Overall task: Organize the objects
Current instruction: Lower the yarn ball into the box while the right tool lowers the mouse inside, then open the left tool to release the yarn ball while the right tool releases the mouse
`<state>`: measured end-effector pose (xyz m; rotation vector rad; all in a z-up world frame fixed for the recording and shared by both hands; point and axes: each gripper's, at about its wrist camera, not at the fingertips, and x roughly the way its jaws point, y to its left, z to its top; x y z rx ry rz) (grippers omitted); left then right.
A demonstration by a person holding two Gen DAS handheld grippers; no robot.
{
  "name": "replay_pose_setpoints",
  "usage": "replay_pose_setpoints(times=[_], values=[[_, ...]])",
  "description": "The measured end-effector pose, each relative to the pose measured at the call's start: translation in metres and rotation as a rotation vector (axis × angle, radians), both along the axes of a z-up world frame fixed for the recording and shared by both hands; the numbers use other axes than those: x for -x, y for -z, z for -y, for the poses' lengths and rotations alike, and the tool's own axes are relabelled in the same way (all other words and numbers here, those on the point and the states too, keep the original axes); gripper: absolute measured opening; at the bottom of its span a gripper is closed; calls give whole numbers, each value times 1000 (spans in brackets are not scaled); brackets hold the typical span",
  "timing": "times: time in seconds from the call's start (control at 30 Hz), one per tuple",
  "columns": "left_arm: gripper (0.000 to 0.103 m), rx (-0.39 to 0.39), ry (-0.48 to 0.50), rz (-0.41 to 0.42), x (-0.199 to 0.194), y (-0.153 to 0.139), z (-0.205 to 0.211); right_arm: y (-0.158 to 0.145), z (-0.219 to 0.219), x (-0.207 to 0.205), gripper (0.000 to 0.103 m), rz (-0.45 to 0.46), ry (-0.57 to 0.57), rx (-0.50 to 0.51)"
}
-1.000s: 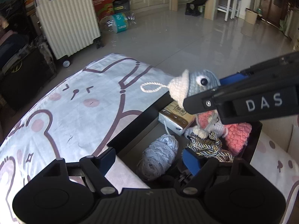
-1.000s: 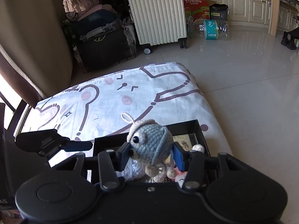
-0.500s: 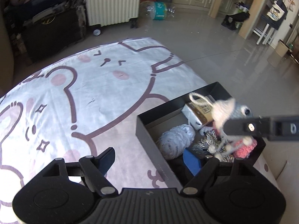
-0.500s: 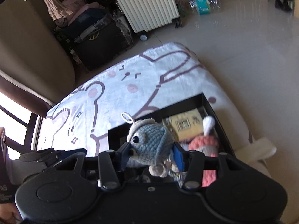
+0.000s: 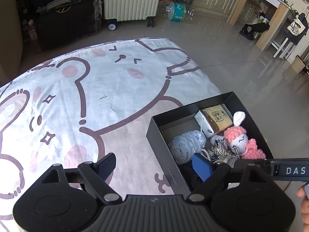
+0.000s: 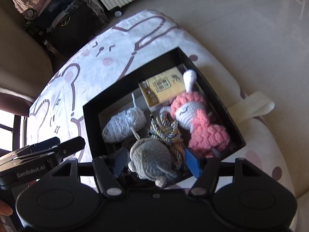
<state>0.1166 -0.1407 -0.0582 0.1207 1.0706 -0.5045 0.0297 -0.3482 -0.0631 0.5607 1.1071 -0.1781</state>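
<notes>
Now right gripper (image 6: 156, 162) jaws opening, releasing soft light grey crocheted toy (image 6: 149, 160) into black box (image 6: 92, 127), lower centre; regrasp its squashy body.

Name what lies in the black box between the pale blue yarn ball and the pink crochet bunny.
A twisted striped cord bundle lies between the yarn ball and the pink bunny, inside the black box. The right wrist view shows it best.
</notes>
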Motion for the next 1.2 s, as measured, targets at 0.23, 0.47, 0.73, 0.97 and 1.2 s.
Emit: replay_pose_setpoints(times=[0.23, 0.47, 0.73, 0.97, 1.2], values=[[87, -9, -2, -3, 2, 0, 0, -15, -11, -3, 36, 54, -90, 88], [87, -11, -8, -5, 2, 0, -1, 1, -23, -6, 31, -21, -152, 115], [87, -6, -17, 9, 8, -12, 0, -5, -22, -4, 30, 0, -143, 137], [89, -16, -54, 41, 18, -31, -6, -33, -21, 6, 42, 74, -126, 238], [93, -40, -89, 86, 34, -53, -11, -55, -11, 26, 65, 119, -87, 325]])
